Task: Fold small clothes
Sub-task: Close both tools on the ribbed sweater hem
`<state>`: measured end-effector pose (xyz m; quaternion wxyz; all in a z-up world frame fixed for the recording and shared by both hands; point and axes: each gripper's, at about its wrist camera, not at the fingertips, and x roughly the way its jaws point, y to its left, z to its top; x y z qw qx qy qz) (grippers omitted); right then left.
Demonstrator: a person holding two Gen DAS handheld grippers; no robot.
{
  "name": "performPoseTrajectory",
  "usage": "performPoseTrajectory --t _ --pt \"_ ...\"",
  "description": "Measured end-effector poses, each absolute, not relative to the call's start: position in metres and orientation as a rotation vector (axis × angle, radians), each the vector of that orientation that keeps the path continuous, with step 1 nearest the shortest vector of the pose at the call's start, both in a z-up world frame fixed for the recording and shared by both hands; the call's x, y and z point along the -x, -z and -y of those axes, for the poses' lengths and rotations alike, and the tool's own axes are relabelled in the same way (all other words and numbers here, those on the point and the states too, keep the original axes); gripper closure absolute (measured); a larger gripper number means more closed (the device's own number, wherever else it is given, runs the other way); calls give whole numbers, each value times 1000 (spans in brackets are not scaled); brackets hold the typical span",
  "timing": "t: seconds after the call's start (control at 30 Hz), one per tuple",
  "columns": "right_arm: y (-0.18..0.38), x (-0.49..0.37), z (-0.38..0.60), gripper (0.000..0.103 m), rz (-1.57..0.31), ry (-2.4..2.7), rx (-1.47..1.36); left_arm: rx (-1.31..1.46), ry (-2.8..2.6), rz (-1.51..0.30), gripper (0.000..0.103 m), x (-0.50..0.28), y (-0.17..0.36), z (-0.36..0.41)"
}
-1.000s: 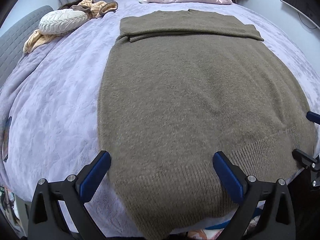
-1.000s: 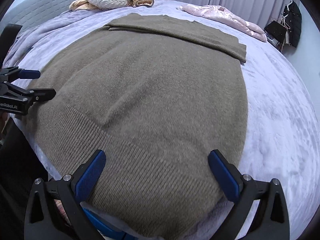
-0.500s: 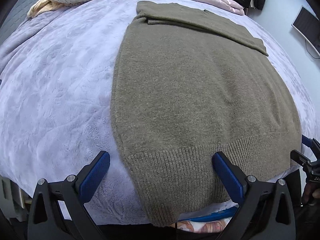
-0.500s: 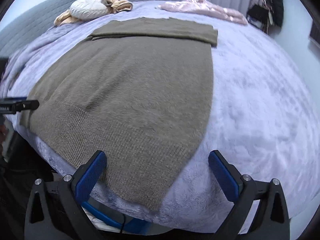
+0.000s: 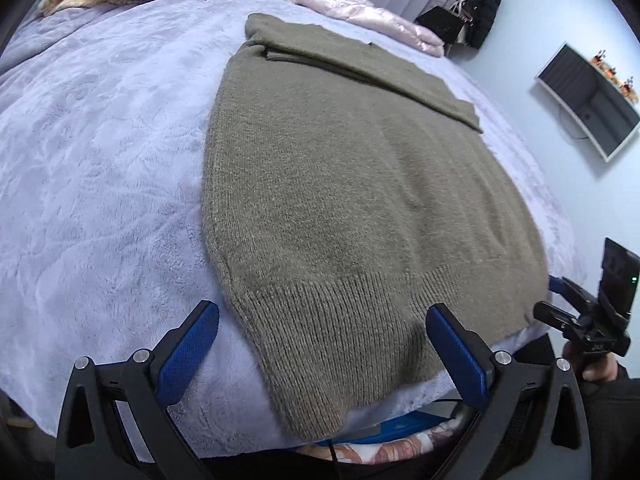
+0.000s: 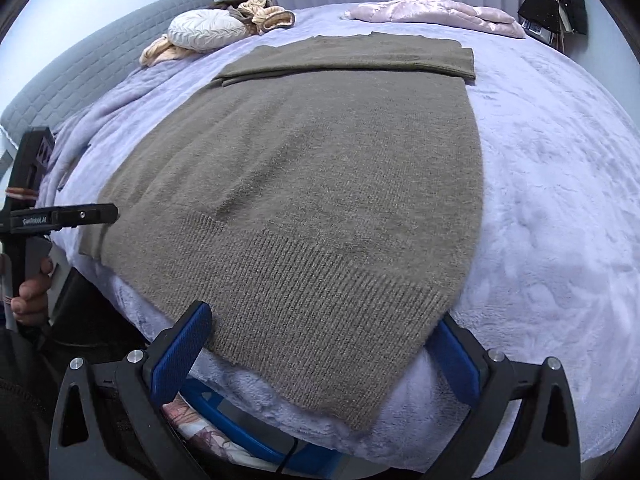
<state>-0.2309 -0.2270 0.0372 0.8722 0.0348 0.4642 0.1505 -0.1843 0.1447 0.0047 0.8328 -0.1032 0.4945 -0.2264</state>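
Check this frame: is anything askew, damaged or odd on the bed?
Nothing is damaged or spilled. The olive sweater lies flat on the lavender blanket, sleeves folded across its top; only its ribbed hem droops over the bed's near edge. Both grippers' jaws stand open.

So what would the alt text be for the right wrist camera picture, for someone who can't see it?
An olive knitted sweater lies flat on a lavender blanket covering a bed, its sleeves folded across the far end. The open right gripper hovers at the ribbed hem nearest the camera, and the left gripper shows at the left edge. A pink jacket and a white pillow lie beyond.
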Motion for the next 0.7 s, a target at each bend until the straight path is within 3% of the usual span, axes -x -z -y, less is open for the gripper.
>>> performPoseTrajectory --t 0.57,0.63,0.7 --pt "-37 237 241 1 -892 -422 -206 297 557 -1047 1 180 -7 -130" --pt "-39 238 240 6 -880 -454 -218 301 555 -1044 1 180 -7 -130" --pt "-41 238 239 16 -880 -495 -213 328 555 -1033 8 181 -9 -135"
